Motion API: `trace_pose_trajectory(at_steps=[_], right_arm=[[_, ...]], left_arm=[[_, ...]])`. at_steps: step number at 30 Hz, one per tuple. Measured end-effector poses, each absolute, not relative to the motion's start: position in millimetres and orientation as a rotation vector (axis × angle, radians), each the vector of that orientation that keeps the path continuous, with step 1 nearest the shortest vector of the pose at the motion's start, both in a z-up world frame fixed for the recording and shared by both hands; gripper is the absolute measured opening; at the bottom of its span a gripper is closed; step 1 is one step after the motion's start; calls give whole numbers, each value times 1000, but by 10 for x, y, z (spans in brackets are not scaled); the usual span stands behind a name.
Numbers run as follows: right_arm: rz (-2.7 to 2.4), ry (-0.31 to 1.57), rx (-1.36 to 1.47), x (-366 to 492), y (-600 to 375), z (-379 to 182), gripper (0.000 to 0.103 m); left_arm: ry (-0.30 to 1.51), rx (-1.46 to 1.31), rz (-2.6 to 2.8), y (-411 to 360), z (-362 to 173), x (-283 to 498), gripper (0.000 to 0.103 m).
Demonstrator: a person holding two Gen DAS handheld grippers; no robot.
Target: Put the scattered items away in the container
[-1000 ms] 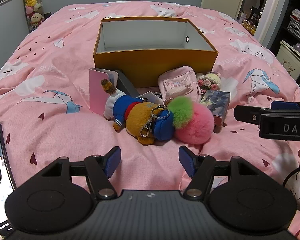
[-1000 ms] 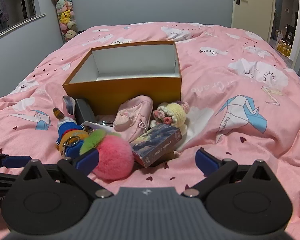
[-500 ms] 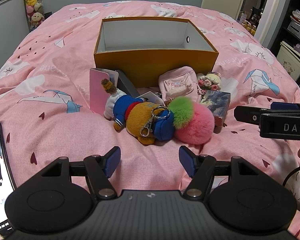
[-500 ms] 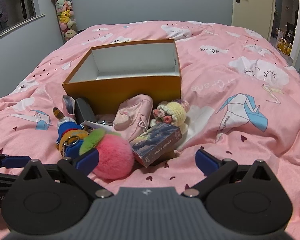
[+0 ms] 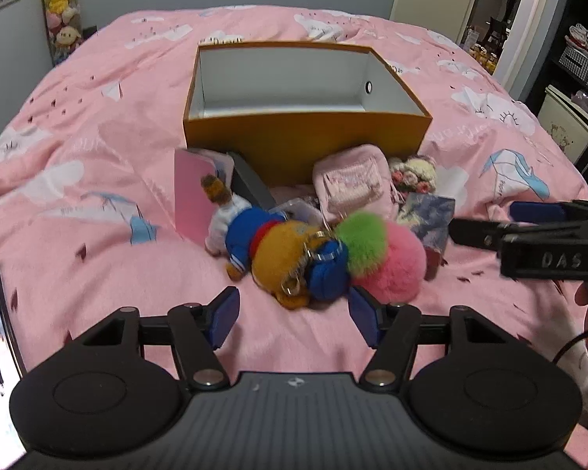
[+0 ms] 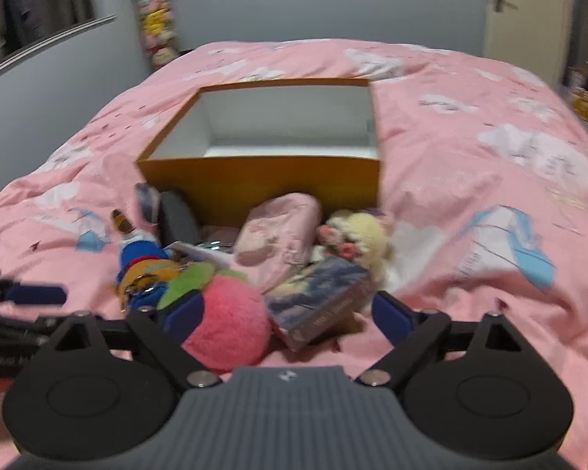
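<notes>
Left gripper, empty, jaws narrowing, lines up on the plush doll; right gripper gapes wide, empty. Next: grab, lift to the far box.

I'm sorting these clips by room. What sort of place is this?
Most likely a bedroom: the items lie on a bed with a pink duvet, a column of soft toys hangs by the wall, and a door stands behind.

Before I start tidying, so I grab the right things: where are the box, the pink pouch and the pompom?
box (image 5: 305,139), left wrist view, front wall
pink pouch (image 5: 352,184), left wrist view, front face
pompom (image 6: 225,323), right wrist view, pink fluff
</notes>
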State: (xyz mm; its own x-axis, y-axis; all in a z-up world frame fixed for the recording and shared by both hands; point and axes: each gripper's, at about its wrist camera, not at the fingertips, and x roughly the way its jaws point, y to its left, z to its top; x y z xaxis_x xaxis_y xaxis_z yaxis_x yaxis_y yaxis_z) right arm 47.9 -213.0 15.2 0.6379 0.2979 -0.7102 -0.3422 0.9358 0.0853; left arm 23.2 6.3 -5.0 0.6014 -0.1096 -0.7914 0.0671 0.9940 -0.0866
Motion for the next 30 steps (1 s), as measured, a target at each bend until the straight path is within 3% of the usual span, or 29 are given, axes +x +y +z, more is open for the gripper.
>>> trace_pose_trajectory(at_steps=[2,6,21,24,30], right_arm=[[415,820,-70,545,-2084,97,87],[500,848,-99,617,-1988,-32,74],[672,856,-294,718,-1663,-345,72],[695,851,-350,739,-1594,-384,65],[741,885,-438,772,-1448,-516,62]], left_arm=[[913,-37,-118,61,-81,277,68],[955,-8,-166,53,-238,398,56],[961,163,-172,-61,-443,406,64],[966,159,-177,-47,-452,422,64],[966,168,-177,-47,-454,414,66]])
